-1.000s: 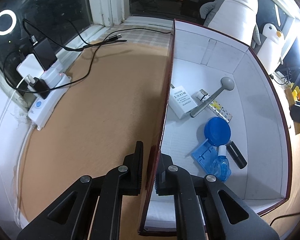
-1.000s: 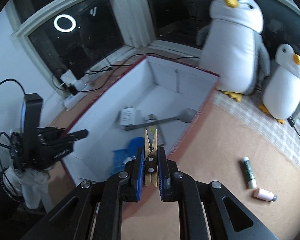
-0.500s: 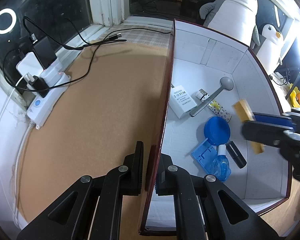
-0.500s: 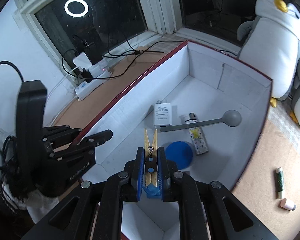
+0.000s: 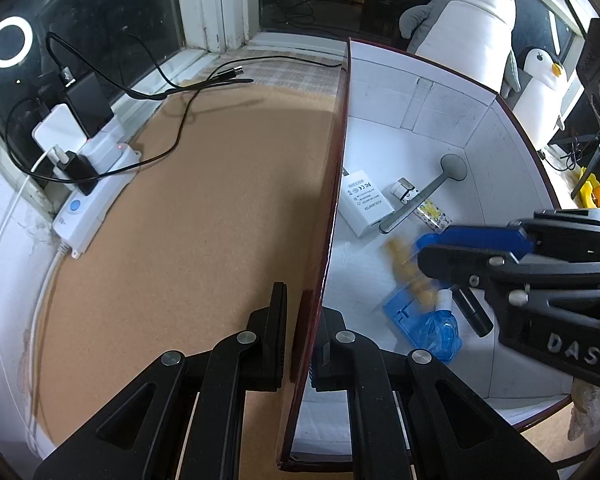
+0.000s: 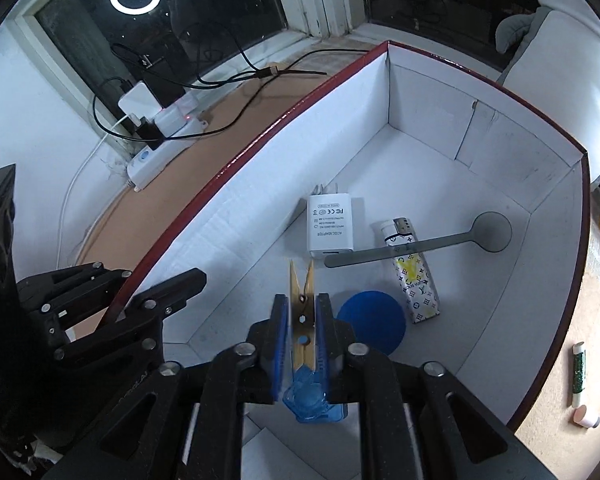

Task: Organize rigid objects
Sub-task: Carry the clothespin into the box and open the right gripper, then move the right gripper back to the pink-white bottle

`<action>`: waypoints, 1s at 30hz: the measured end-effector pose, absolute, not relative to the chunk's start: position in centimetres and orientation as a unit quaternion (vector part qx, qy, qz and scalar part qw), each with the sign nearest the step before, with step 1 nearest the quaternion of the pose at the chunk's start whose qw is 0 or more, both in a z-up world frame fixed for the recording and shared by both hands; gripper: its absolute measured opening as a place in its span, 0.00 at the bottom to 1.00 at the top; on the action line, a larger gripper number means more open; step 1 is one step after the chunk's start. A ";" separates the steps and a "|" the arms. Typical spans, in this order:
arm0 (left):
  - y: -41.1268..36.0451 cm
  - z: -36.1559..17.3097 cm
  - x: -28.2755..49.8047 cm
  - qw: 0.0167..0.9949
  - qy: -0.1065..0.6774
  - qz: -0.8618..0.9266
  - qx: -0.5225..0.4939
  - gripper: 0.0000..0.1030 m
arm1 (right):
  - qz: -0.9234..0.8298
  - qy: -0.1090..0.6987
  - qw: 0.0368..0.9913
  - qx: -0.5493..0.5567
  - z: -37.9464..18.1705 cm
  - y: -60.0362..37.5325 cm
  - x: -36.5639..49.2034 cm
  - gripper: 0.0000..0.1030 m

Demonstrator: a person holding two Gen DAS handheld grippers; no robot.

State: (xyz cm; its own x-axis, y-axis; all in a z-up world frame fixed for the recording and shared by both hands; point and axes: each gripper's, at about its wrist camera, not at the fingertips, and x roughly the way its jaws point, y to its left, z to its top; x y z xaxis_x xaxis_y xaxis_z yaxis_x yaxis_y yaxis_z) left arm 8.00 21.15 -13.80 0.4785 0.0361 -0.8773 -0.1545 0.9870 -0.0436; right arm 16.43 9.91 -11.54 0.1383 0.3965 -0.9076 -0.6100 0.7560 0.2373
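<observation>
Left gripper (image 5: 300,340): your jaws are clamped shut on the box wall (image 5: 332,216), pointing steeply down.
Right gripper (image 6: 301,322): your jaws are opening, clothespin (image 6: 301,300) between them, angled down.

A box (image 6: 500,184) stands on the worktop (image 5: 204,216), with a power strip (image 5: 96,196) and its cables to the left by the window and two toy penguins (image 5: 476,20) behind it. In the box, a charger (image 6: 330,226) lies beside a lighter (image 6: 412,276), a spoon (image 6: 420,246) lies across both, and a round lid (image 6: 374,328) sits nearer. The left gripper (image 5: 298,344) straddles the box's left wall, and the right gripper (image 6: 302,320) hangs inside the box with a clothespin (image 6: 300,300) between its opening fingers.
</observation>
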 end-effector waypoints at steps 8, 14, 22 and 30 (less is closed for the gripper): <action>21.1 -13.8 7.9 0.858 0.508 0.057 -0.056 0.07 | 0.335 0.547 0.762 -0.090 -10.7 9.5 16.3 0.37; 21.1 -13.8 7.9 0.857 0.508 0.059 -0.055 0.07 | 0.338 0.543 0.764 -0.088 -10.3 9.3 16.0 0.37; 21.0 -13.6 7.6 0.858 0.508 0.061 -0.051 0.07 | 0.334 0.534 0.773 -0.082 -9.4 8.6 15.5 0.37; 20.9 -13.1 7.2 0.858 0.507 0.064 -0.052 0.07 | 0.331 0.517 0.786 -0.074 -8.2 7.1 14.5 0.42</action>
State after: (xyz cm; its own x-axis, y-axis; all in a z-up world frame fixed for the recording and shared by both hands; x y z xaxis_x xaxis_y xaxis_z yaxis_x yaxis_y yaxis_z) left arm 7.16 20.94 -13.13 0.4776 0.0577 -0.8767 -0.1634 0.9863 -0.0241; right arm 14.47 7.14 -8.16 0.2467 0.4437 -0.8616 -0.5959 0.7706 0.2262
